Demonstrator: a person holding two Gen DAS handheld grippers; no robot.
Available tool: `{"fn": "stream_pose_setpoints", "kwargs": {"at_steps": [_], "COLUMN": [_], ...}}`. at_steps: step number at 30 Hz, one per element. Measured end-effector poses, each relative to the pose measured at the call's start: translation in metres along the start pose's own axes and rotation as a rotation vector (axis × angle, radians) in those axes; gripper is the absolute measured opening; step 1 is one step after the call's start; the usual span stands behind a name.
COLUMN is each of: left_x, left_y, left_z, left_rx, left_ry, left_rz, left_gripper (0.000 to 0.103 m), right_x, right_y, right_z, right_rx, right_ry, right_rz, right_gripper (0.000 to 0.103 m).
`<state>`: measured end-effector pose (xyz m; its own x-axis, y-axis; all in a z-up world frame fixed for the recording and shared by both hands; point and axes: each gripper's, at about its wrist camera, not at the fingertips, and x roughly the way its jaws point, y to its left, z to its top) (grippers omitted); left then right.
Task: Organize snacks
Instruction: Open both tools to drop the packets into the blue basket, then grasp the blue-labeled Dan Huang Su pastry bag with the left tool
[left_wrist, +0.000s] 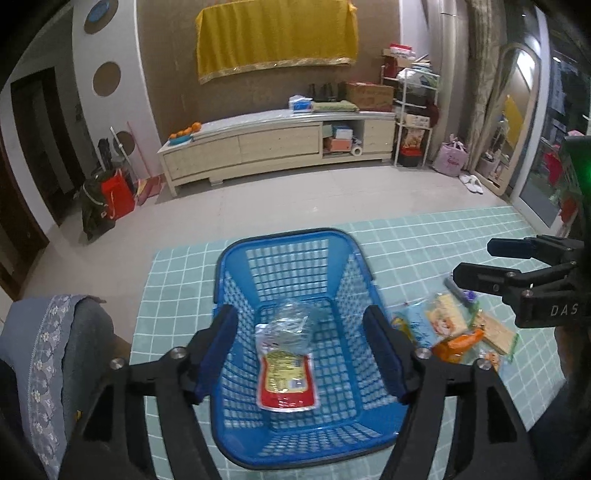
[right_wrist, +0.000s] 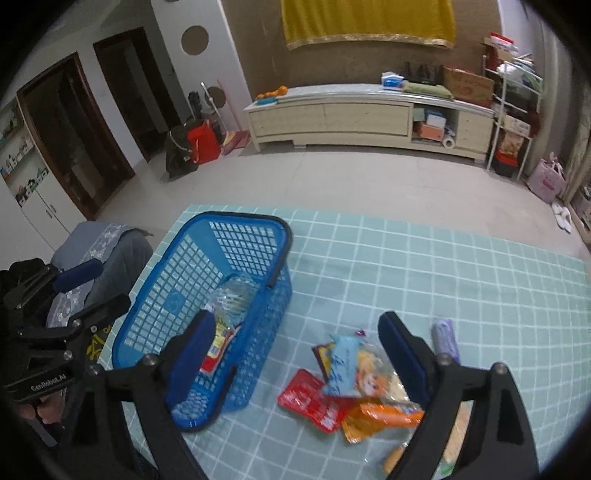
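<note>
A blue plastic basket (left_wrist: 354, 273) stands on the teal checked tablecloth (left_wrist: 424, 247). Inside it lie a red and yellow snack packet (left_wrist: 287, 380) and a clear crinkly bag (left_wrist: 291, 325). My left gripper (left_wrist: 301, 350) is open and empty above the basket. The basket also shows in the right wrist view (right_wrist: 177, 295). My right gripper (right_wrist: 299, 354) is open and empty above a pile of loose snacks (right_wrist: 354, 384): a red packet (right_wrist: 310, 398), an orange packet (right_wrist: 380, 413), a light blue packet (right_wrist: 341, 363) and a purple roll (right_wrist: 445, 338). The pile (left_wrist: 454, 328) lies right of the basket.
A chair with a grey-blue lace cover (left_wrist: 48, 350) stands at the table's left edge. Beyond the table is open tiled floor (left_wrist: 295, 195) and a low cream cabinet (left_wrist: 277, 144) against the far wall.
</note>
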<state>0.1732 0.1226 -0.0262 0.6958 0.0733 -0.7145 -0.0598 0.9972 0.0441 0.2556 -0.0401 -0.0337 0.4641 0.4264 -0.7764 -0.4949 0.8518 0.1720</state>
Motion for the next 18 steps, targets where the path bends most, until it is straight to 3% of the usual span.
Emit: {"fn": "stream_pose_setpoints", "kwargs": {"at_steps": [9,18], "left_x": [-0.024,-0.011], "left_y": [-0.050,-0.102], "left_z": [-0.004,-0.009], "left_rx": [0.064,0.103], "left_ry": [-0.028,0.005], "left_rz": [-0.054,-0.116], "left_gripper": [0.081,0.082], "right_x": [-0.047,-0.068], "right_y": [-0.030,-0.068], "right_z": [-0.030,-0.056], "right_rx": [0.032,0.085], "right_ry": [-0.028,-0.027], "right_rz": [-0.046,-0.099], "right_gripper": [0.092,0.092]}}
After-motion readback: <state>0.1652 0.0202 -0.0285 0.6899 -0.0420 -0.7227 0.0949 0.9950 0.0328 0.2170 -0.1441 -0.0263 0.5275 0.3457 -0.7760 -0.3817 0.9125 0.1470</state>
